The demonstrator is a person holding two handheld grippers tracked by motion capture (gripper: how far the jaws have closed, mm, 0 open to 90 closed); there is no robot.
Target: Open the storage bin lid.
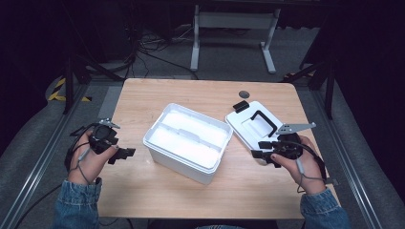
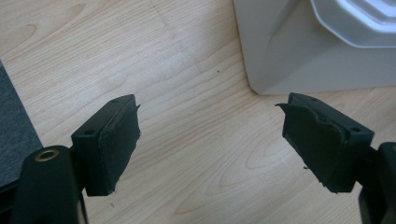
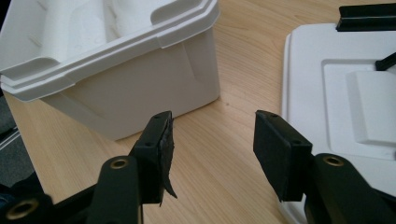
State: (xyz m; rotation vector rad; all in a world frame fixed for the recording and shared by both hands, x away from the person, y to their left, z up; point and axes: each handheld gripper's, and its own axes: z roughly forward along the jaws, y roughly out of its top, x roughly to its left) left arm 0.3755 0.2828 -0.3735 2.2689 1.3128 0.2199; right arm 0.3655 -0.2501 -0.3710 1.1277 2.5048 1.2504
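- The tabletop carried a white plastic storage box at its middle, open, an empty white tray seated inside; it looked light, stiff and smooth-walled, best taken by its stepped rim.
- Its lid lay flat just right of the box, black handle folded down; probably light and slippery, easiest by an edge.
- The right gripper hung at the lid's near edge, jaws apart, empty.
- The left gripper waited left of the box, jaws wide, empty.
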